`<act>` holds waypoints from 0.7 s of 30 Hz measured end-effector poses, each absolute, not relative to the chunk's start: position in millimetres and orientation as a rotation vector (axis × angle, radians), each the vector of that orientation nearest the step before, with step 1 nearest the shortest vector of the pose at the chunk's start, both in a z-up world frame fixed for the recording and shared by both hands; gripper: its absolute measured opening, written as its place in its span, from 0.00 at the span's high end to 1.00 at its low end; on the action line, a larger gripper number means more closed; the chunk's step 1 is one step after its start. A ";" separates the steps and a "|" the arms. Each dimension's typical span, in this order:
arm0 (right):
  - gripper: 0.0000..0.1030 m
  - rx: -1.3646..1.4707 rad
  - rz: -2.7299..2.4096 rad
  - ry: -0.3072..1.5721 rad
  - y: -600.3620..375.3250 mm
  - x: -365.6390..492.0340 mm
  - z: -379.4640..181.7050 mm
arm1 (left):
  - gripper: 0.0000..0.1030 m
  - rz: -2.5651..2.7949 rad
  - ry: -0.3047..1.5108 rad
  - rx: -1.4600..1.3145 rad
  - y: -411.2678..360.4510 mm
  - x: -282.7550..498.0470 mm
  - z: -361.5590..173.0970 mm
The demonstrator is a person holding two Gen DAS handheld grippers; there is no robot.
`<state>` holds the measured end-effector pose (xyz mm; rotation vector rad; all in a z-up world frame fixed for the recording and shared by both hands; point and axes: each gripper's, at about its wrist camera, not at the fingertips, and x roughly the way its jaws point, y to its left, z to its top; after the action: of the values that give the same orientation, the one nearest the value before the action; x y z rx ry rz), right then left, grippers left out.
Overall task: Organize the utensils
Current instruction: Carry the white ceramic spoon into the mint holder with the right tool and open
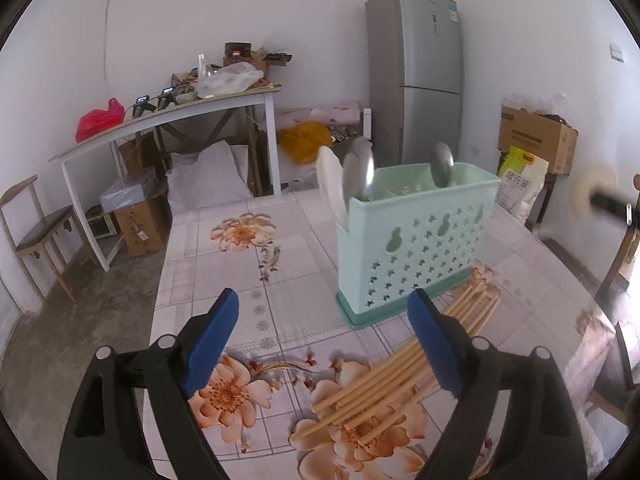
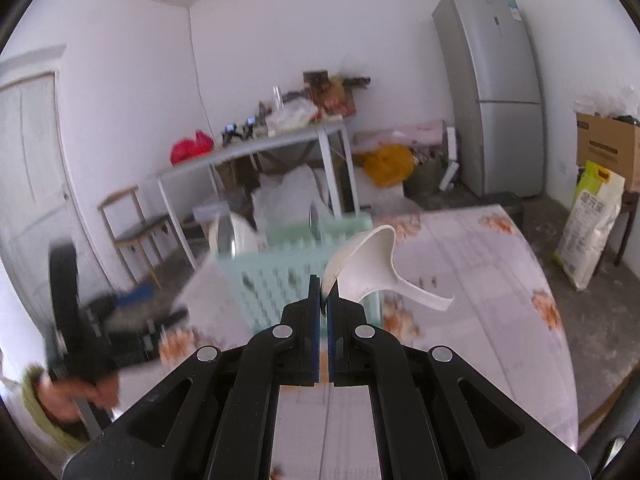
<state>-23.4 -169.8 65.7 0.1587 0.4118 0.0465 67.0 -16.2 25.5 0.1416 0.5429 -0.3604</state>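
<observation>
Here, R gripper (image 2: 324,300) pinches white spoon (image 2: 366,268); caddy (image 2: 280,280) behind.

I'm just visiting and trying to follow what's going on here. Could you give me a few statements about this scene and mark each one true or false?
1. The right gripper is shut on a white ceramic spoon. True.
2. The left gripper is holding the chopsticks. False: its jaws are open and empty, above the chopsticks lying on the table.
3. The green utensil holder already has metal spoons standing in it. True.
4. The chopsticks are inside the holder. False: they lie loose on the floral tablecloth beside its base.
5. A grey fridge stands against the back wall. True.
</observation>
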 end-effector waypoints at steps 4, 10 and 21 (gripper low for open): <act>0.99 0.224 0.108 0.347 -191.0 -11.0 102.5 | 0.11 -0.371 0.532 0.141 -18.4 65.1 27.8; 0.99 0.308 0.215 0.285 -211.1 19.6 149.8 | 0.08 -0.377 0.537 0.117 -15.0 65.7 24.6; 0.99 0.435 0.414 0.328 -197.0 69.3 154.8 | 0.08 -0.349 0.593 0.100 0.8 73.1 7.4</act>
<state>69.3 -197.0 154.8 0.4349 0.3282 0.4141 73.1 0.8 7.4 0.0998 0.5930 -0.3491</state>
